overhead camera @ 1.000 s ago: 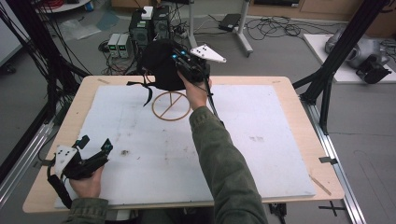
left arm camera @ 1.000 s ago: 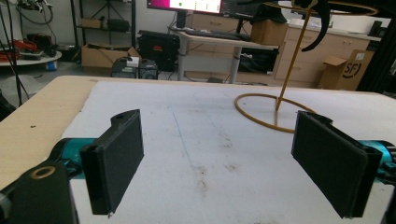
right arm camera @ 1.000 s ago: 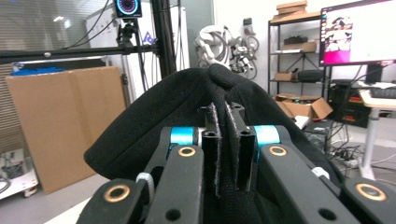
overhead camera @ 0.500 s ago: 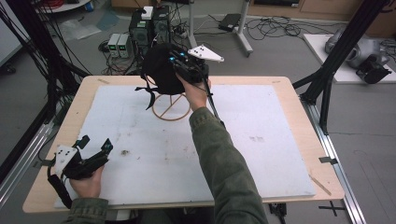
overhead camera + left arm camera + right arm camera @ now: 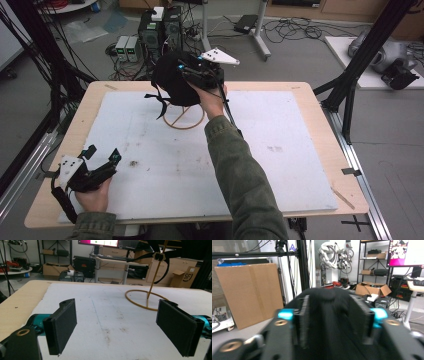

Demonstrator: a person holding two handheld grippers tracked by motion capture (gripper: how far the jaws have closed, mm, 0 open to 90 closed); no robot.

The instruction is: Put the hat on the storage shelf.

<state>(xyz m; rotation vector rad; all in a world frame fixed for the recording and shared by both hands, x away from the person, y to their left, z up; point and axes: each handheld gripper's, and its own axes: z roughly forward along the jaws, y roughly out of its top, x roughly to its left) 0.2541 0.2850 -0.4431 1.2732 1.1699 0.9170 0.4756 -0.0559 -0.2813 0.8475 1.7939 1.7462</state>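
Wide-apart tongs (image 5: 125, 327) before wire stand (image 5: 146, 296)

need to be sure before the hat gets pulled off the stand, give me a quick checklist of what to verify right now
1. Right gripper shut on the black hat: ok, fabric sits between its jaws.
2. Hat clear of the wire stand: cannot tell.
3. Stand base flat on the white mat: ok.
4. Left gripper open and away from the stand: ok.
5. Hat straps free of the stand: cannot tell.

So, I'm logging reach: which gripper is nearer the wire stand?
Right. The right gripper holds a black hat just above the wire stand; the left gripper sits far off at the table's near-left corner.
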